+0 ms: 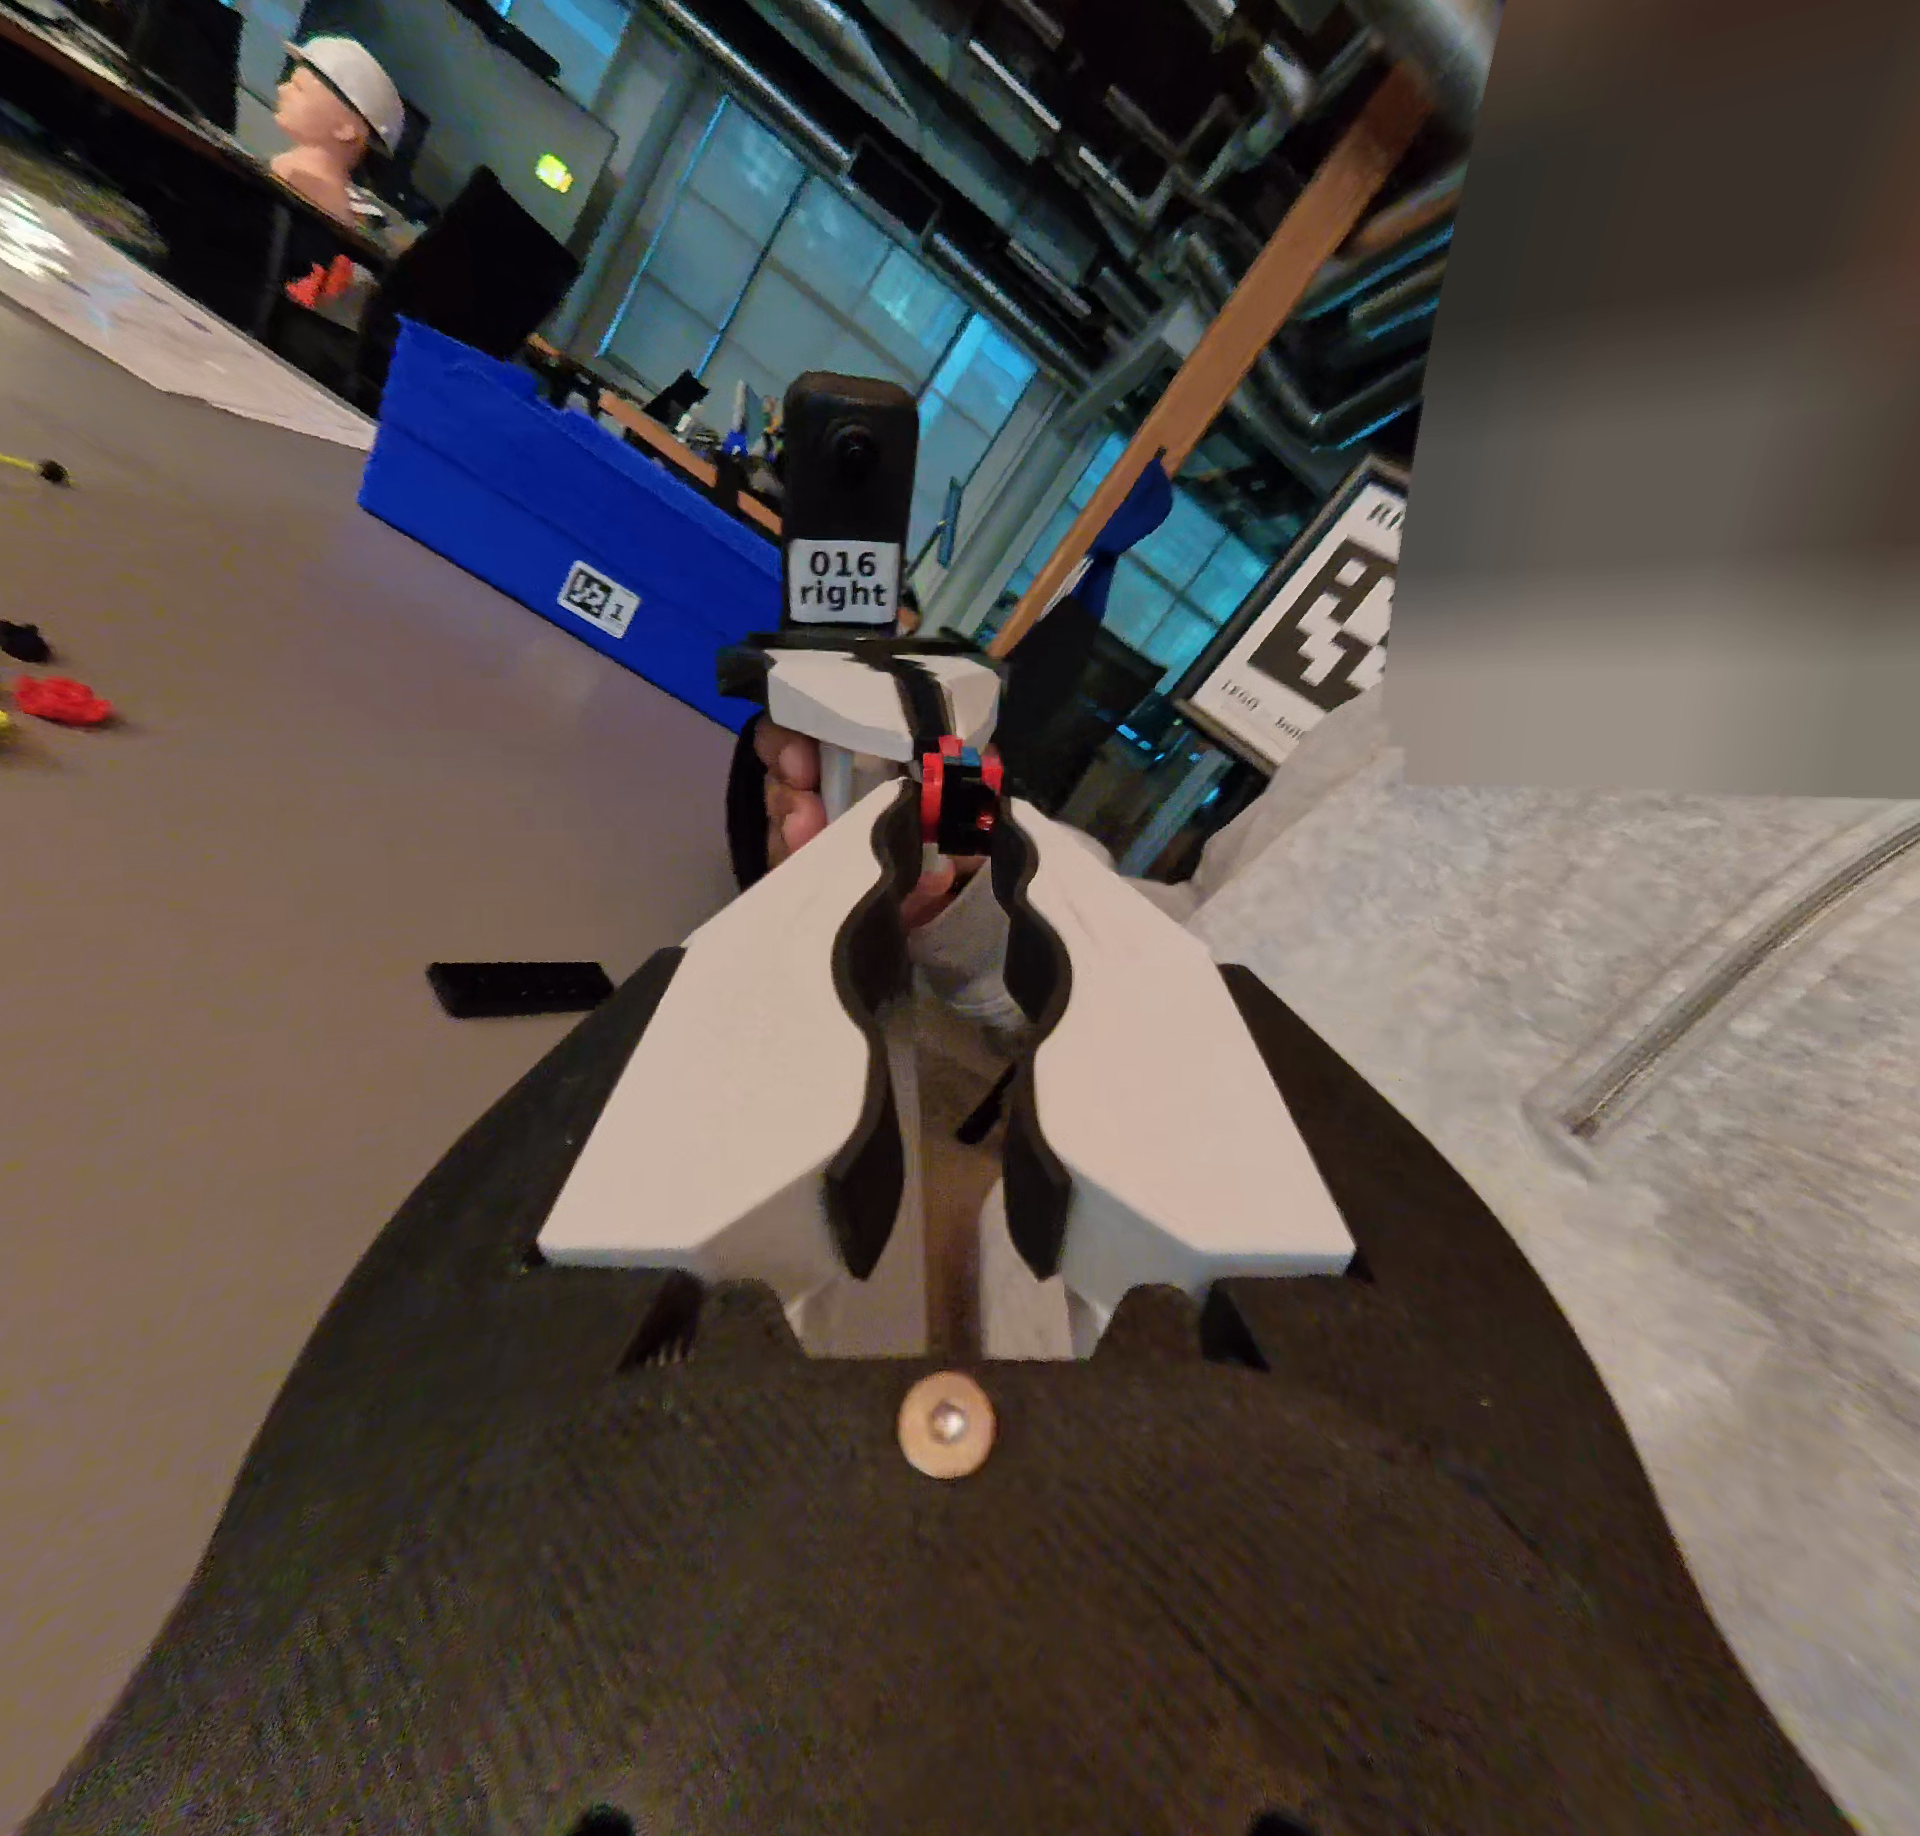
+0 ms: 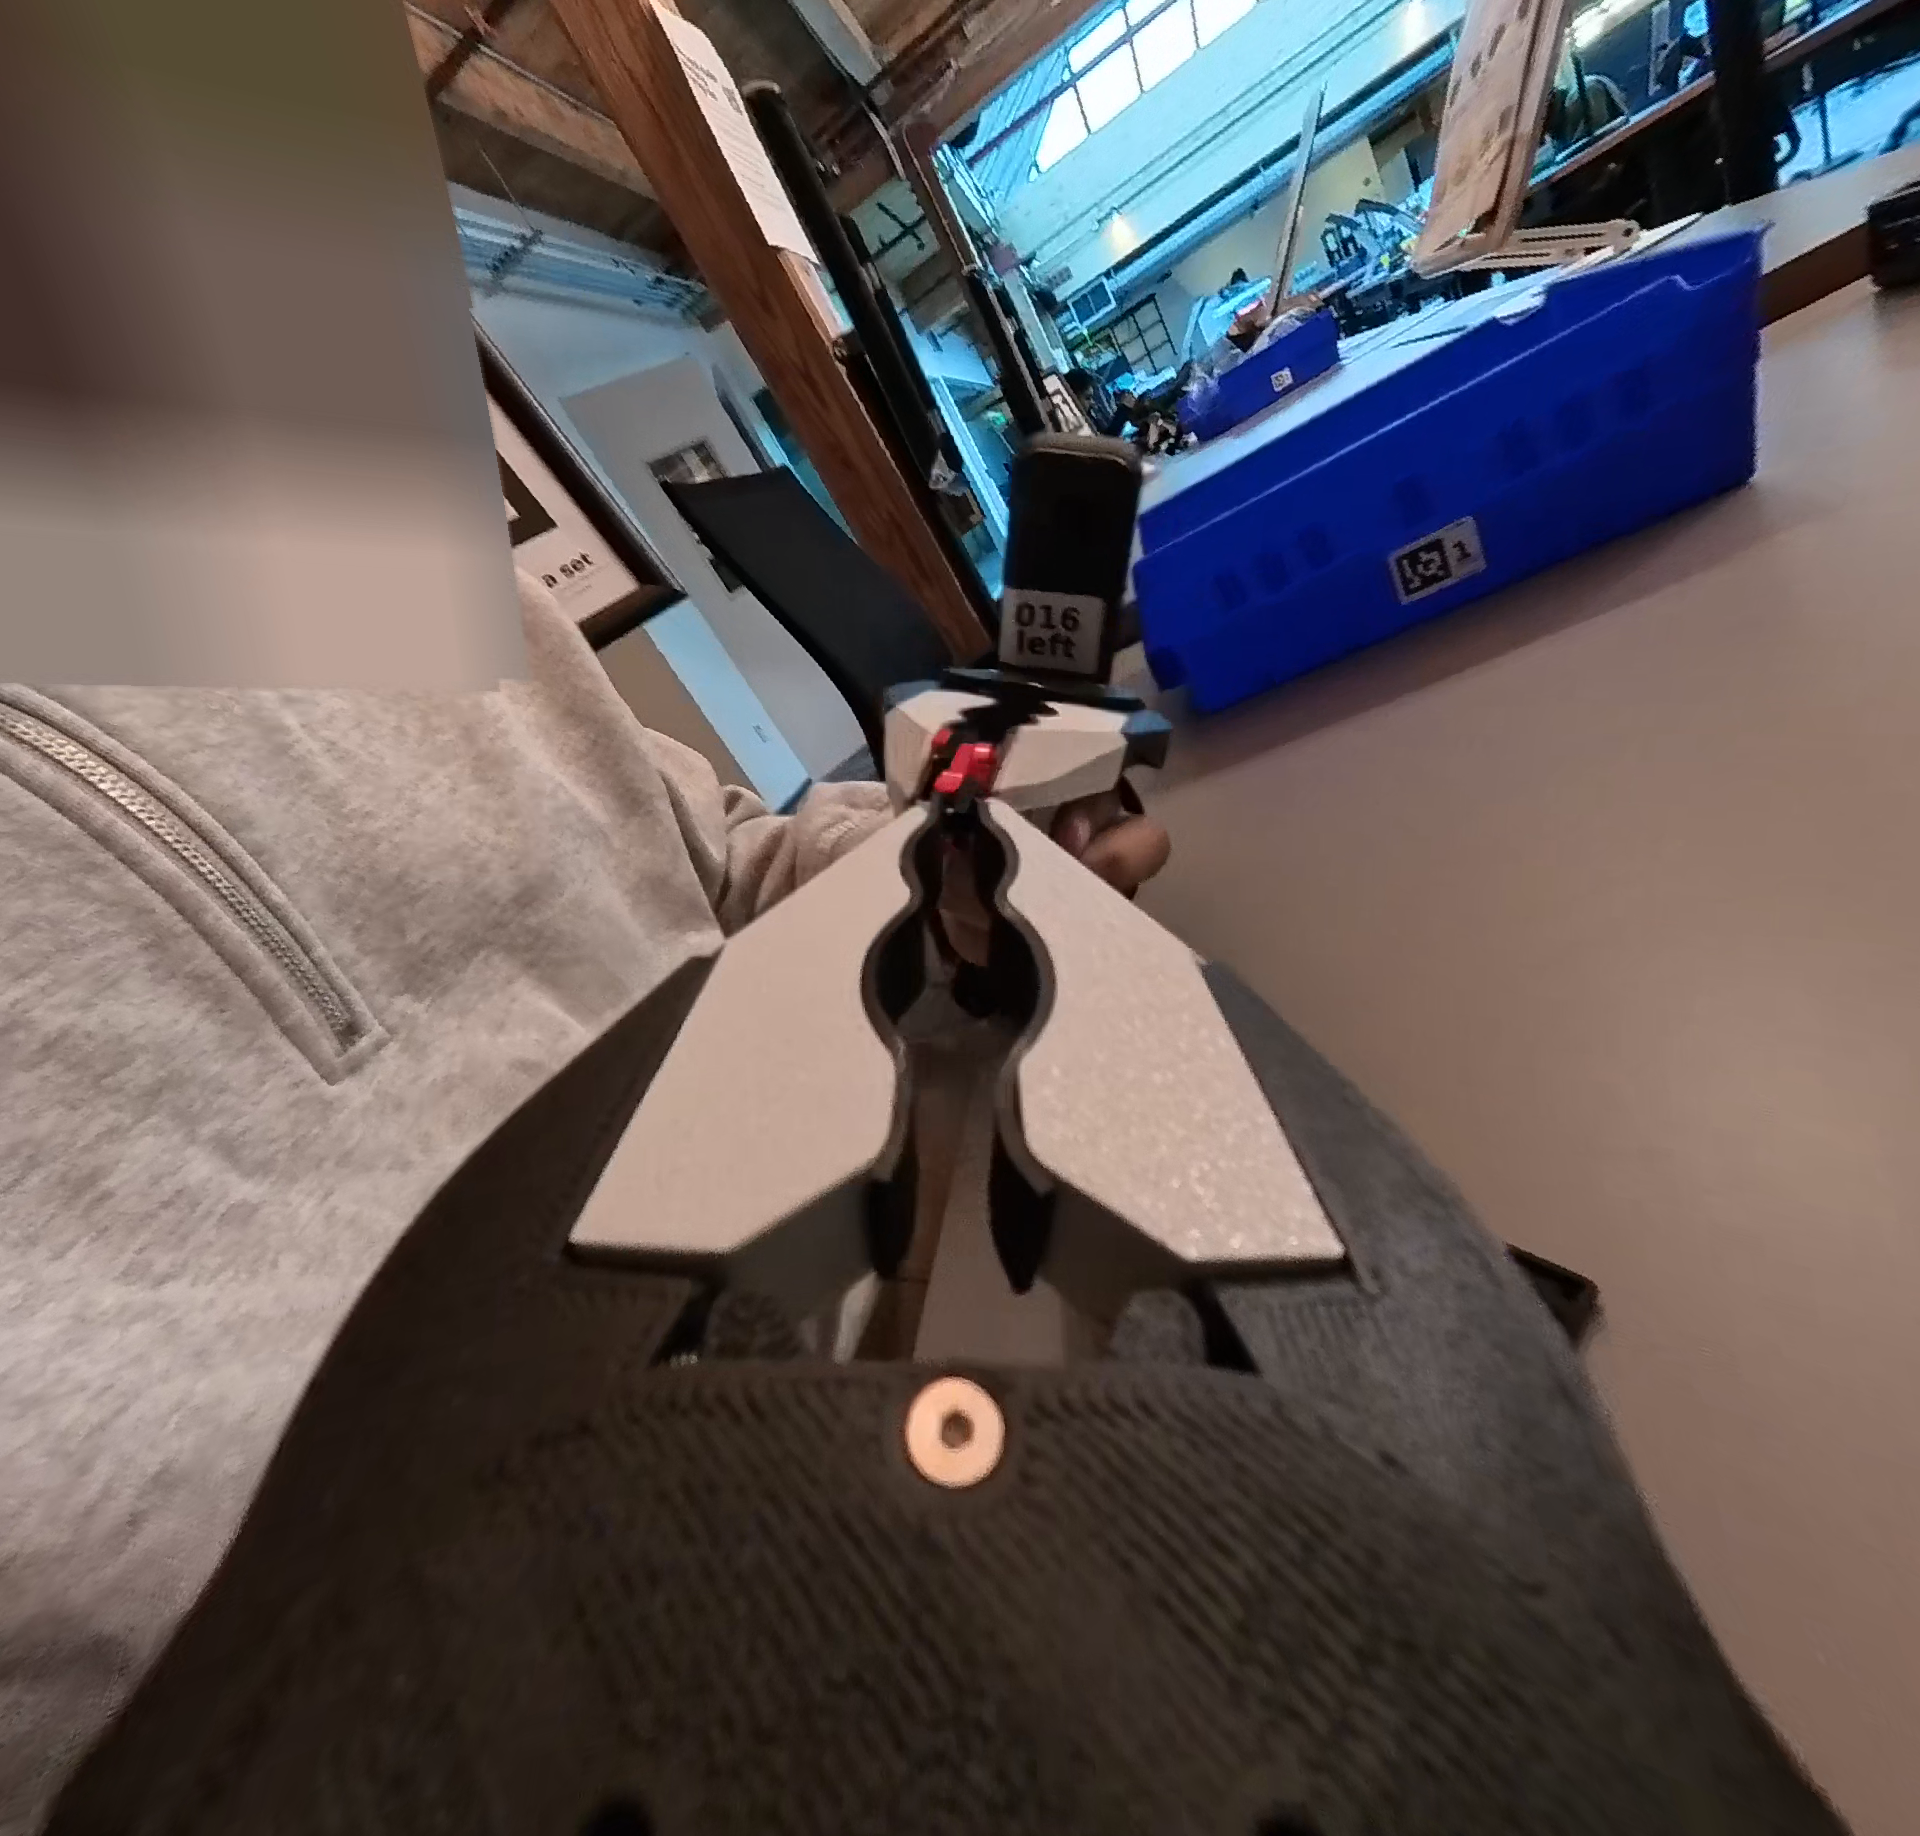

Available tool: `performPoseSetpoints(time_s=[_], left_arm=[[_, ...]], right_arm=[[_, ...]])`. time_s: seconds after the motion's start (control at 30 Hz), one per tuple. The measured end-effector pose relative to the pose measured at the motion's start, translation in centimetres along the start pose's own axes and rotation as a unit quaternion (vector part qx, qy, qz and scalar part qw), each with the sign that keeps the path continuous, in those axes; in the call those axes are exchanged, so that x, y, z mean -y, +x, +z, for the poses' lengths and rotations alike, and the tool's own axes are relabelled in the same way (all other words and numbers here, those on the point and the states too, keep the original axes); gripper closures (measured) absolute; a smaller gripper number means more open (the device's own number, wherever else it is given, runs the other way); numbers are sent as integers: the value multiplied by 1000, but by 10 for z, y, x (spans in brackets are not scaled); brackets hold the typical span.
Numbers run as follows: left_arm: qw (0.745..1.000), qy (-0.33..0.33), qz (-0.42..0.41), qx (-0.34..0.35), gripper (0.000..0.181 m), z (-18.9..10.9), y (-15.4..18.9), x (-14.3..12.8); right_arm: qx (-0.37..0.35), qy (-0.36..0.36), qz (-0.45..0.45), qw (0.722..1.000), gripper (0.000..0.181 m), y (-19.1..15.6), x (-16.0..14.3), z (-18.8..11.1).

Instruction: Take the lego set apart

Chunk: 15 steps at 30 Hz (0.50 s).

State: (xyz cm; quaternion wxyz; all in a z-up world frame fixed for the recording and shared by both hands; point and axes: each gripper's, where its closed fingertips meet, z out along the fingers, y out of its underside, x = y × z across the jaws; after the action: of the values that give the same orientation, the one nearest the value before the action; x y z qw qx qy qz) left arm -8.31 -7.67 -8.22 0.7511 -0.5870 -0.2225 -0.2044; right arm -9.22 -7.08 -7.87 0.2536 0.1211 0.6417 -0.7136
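Observation:
A small red and black lego assembly (image 1: 943,784) is held in the air between my two grippers, which face each other tip to tip. My left gripper (image 1: 953,812) is shut on its near end. My right gripper (image 1: 935,732) comes from the far side and its tips meet the same piece. In the right wrist view, my right gripper (image 2: 954,818) is shut on the lego assembly (image 2: 962,763), and my left gripper (image 2: 987,732) holds its far end. Most of the assembly is hidden by the fingertips.
A black lego plate (image 1: 517,986) lies on the grey table (image 1: 312,851) to the left. Red pieces (image 1: 60,697) and a black piece (image 1: 21,640) lie at the far left. A blue bin (image 1: 540,498) (image 2: 1455,456) stands behind. The person's grey sweater (image 2: 260,955) is close. My two grippers' fingertips are within a few centimetres of each other.

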Motion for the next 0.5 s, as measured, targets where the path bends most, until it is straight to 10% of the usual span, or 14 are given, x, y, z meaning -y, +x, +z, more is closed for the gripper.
performPoseSetpoints(time_s=[0.5], left_arm=[[973,-44,205,101,168,-9,-7,3]], right_arm=[[-125,-27,-93,987,179,14,1,8]])
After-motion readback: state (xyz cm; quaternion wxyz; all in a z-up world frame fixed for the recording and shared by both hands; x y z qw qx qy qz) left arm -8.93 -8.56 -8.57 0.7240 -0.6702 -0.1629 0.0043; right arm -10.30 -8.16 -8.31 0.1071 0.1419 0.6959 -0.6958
